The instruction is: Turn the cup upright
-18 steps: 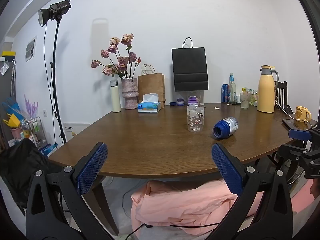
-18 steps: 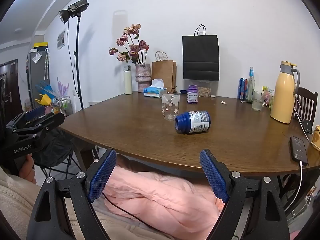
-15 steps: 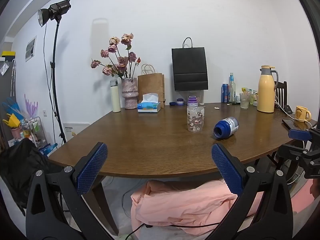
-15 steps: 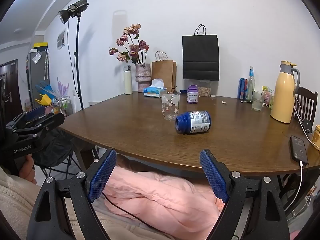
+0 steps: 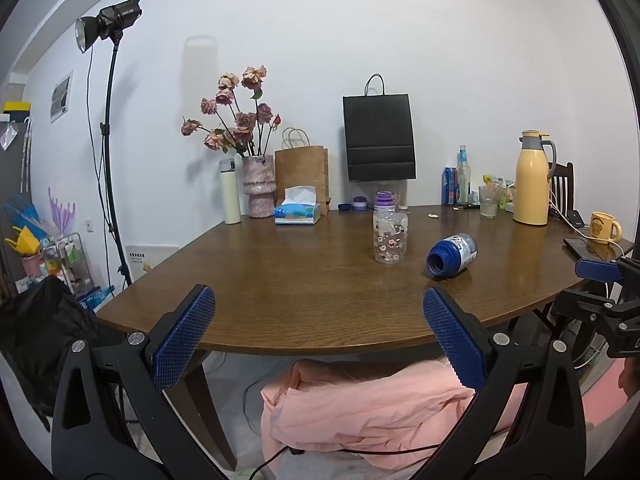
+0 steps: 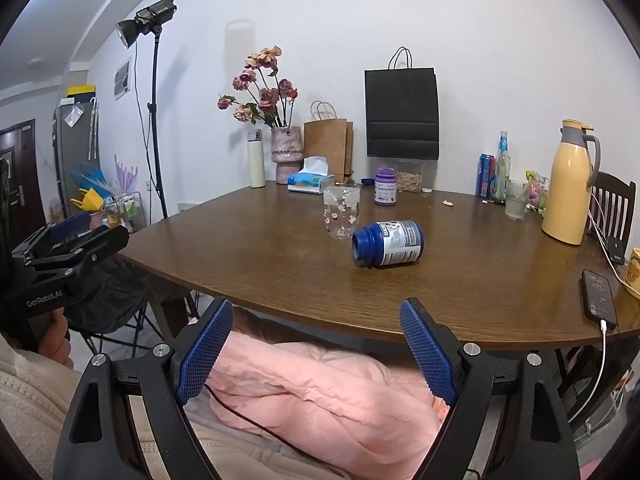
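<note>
A clear glass cup (image 5: 390,240) (image 6: 341,212) with small flower prints stands on the brown table (image 5: 280,280) near its middle; which end is up is hard to tell. Just right of it a blue bottle (image 5: 453,255) (image 6: 388,243) lies on its side, its open mouth towards me. My left gripper (image 5: 317,296) is open with nothing in it, held before the table's near edge. My right gripper (image 6: 317,306) is open too, also short of the edge. Both are well away from the cup.
Along the far side stand a vase of flowers (image 5: 260,184), a tissue box (image 5: 297,212), paper bags (image 5: 378,136), a purple jar (image 6: 386,186), bottles and a yellow jug (image 5: 532,180). A phone (image 6: 598,294) on a cable lies at the right edge. Pink cloth (image 6: 320,384) lies under the table.
</note>
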`<state>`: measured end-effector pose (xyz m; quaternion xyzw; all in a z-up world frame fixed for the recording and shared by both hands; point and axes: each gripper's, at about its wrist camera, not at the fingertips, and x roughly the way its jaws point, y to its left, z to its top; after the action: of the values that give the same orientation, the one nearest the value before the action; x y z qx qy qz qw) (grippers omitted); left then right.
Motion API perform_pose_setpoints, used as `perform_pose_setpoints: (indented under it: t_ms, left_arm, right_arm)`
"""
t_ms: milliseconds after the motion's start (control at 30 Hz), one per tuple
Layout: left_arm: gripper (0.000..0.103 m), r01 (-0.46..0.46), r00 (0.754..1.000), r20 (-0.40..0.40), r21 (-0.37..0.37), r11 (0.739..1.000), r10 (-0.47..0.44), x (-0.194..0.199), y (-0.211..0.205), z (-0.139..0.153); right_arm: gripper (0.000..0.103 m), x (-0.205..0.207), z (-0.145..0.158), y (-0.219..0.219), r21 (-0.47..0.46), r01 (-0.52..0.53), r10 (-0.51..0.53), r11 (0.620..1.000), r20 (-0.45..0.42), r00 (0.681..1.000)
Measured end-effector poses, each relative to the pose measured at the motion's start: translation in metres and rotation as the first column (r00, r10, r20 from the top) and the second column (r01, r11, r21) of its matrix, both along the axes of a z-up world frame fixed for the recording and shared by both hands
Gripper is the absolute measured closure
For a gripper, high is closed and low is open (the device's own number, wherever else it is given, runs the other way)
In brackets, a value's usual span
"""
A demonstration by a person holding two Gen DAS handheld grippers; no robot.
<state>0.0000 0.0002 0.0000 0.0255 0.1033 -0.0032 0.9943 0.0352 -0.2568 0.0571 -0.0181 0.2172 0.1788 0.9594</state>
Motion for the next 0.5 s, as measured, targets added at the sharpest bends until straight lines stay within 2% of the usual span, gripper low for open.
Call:
perform_pose_setpoints:
  t_ms: [500]
  left_arm:
    - [0.000,0.001,1.000,-0.001,0.000,1.000,-0.001,-0.0006,0.0002,0.0002]
  right_arm:
    - [0.013,0.0001,0.0000,-0.0003,0.000,0.001,-0.001,1.000,-0.002,1.000]
